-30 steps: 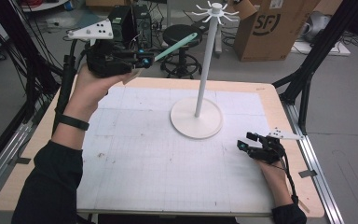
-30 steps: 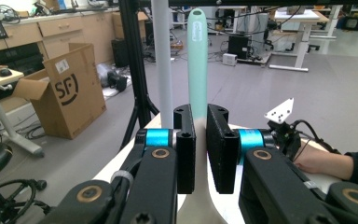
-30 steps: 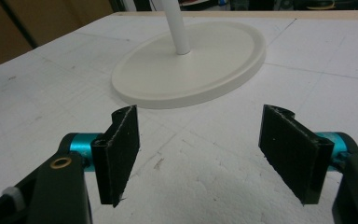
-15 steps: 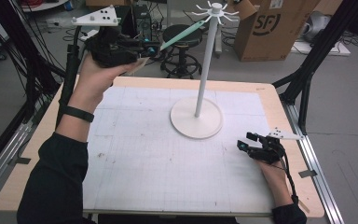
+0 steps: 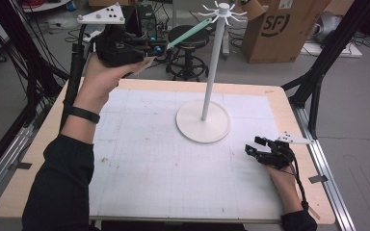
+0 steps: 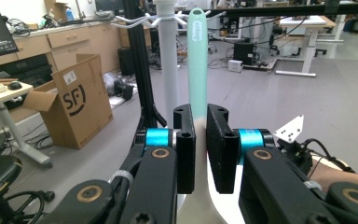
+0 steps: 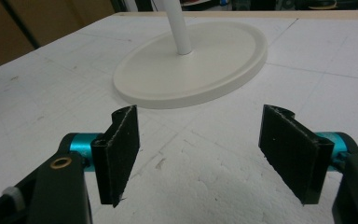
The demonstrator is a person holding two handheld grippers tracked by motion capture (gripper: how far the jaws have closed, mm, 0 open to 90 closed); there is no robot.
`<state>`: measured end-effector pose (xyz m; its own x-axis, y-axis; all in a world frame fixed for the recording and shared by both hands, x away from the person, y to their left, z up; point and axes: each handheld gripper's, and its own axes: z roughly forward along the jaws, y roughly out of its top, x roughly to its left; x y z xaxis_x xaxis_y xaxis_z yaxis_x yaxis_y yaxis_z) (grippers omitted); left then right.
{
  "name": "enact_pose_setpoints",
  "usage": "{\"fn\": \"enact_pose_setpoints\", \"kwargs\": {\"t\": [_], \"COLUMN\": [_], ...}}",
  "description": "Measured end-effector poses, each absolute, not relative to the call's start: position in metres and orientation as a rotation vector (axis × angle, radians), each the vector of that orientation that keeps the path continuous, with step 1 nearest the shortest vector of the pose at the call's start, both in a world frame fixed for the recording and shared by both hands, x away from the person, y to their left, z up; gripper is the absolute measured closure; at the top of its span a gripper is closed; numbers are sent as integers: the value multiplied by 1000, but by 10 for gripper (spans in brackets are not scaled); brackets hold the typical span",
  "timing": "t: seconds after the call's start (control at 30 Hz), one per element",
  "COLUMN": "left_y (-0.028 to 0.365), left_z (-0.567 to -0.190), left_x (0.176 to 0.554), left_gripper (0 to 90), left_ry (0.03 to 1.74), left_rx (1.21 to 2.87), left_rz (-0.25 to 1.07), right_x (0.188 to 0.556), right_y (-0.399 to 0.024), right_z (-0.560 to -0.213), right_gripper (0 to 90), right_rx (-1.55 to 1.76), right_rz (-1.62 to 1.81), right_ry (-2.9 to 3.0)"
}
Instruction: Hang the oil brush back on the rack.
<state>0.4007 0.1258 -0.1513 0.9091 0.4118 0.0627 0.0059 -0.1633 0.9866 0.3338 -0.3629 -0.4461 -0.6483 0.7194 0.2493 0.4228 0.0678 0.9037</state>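
- The left gripper (image 5: 147,48) is rising and travelling away from the person, toward the far left corner of the table (image 5: 43,139); a second ago it was hanging just over that far edge, and now, in the high view, it is sitting above and beyond it.
- The mint-green spatula (image 5: 189,32) clamped in it is lifting along with it (handle end leading); its tip is coming up close to the hooks at the top of the white stand (image 5: 220,10), where earlier it was meeting the pole lower down.
- The left forearm (image 5: 84,103) is stretching out further over the table.
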Motion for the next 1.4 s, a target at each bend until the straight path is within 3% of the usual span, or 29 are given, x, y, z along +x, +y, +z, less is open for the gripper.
{"fn": "enact_pose_setpoints", "kwargs": {"t": [1.1, 1.3, 1.4], "left_y": [106, 114, 128], "left_z": [-167, -180, -195], "left_x": [414, 410, 407], "left_gripper": [807, 559, 499], "left_ry": [361, 389, 422], "left_rx": [1790, 1783, 1801], "left_rz": [377, 352, 353], "right_x": [334, 334, 334], "right_y": [-363, -363, -363], "right_z": [-446, -446, -446], "right_gripper": [284, 284, 285], "right_rx": [1144, 1147, 1148], "right_rz": [1612, 1614, 1610], "right_ry": [2083, 2084, 2086]}}
